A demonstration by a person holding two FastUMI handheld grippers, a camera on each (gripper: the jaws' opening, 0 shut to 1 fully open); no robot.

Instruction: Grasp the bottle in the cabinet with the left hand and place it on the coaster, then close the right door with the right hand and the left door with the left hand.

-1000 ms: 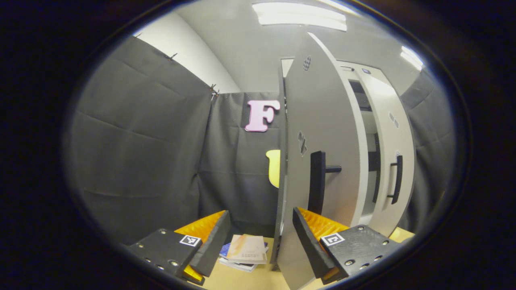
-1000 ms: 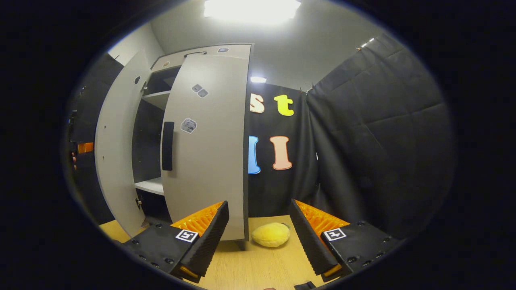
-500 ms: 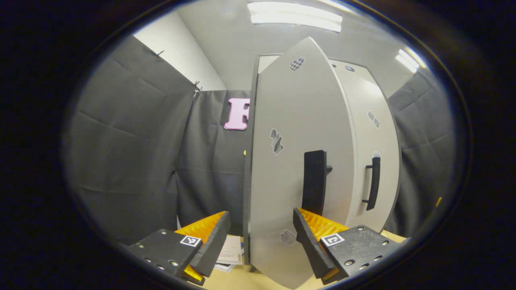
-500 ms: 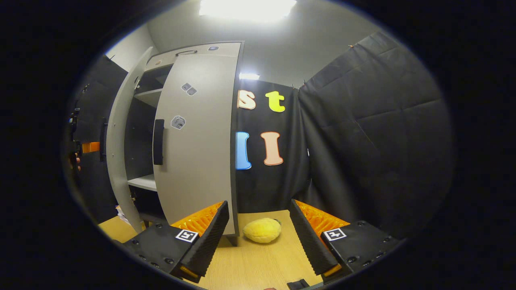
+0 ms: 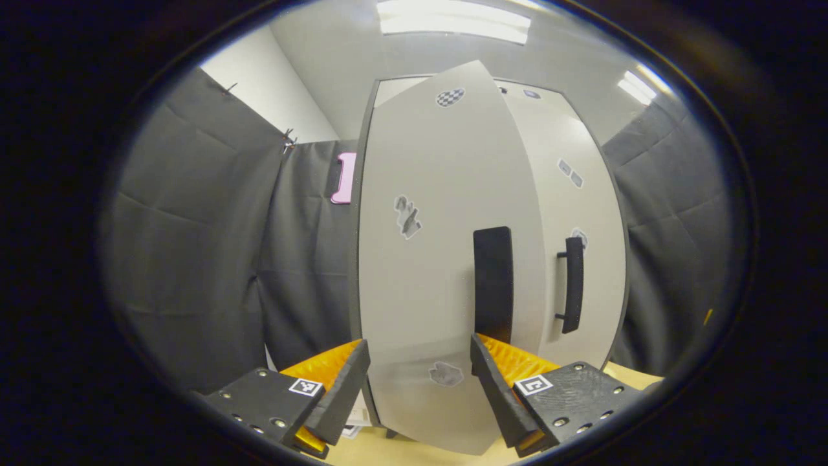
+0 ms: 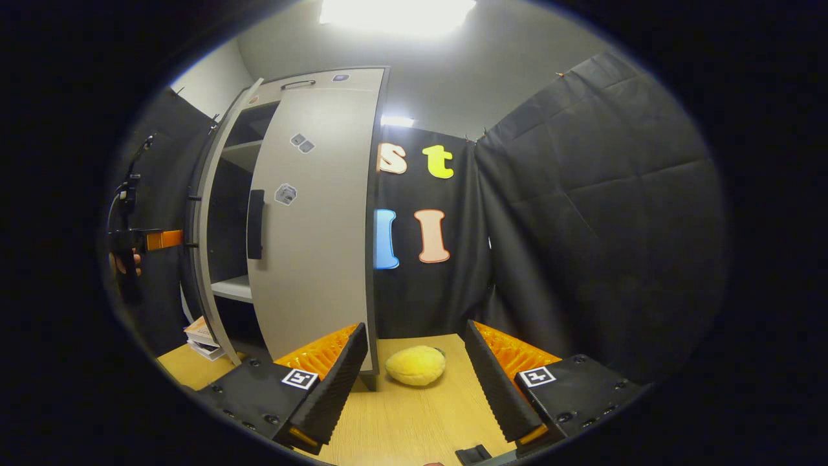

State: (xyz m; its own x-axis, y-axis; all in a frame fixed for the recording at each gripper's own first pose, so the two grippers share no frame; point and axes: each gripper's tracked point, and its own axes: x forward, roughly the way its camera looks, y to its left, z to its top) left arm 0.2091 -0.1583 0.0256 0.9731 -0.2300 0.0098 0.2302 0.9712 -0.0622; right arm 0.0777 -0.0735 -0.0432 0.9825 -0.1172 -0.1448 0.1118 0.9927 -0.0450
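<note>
Grey laminate fills much of our left gripper view: the left door (image 5: 420, 259) of the tall grey cabinet (image 6: 336, 81) stands nearly flat to the camera, its black bar handle (image 5: 493, 285) just above our left gripper (image 5: 419, 382), whose jaws are spread apart and hold nothing. Beside it the right door (image 5: 576, 213), with its own slimmer black handle (image 5: 572, 285), looks close to shut.

From the right gripper view the same left door (image 6: 217, 213) is seen edge-on and a gap is left, with white shelves (image 6: 236, 288) visible inside. We cannot make out the bottle or the coaster anywhere, so its place on the coaster is our assumption, not something on show. The right gripper (image 6: 414, 382), jaws likewise released and empty, hangs over the pale wooden desk (image 6: 401, 427) near a soft yellow lemon-shaped toy (image 6: 415, 366) (no part of the job). A small stack of books (image 6: 204, 336) lies on the desk by the cabinet's foot.

We judge the task to be in its last step, swinging the left door home. To do it well, we would press with a flat finger face low on the panel near the handle side, pushing squarely toward the cabinet and easing off as the door meets the frame, so it neither bounces nor rocks the cabinet.
</note>
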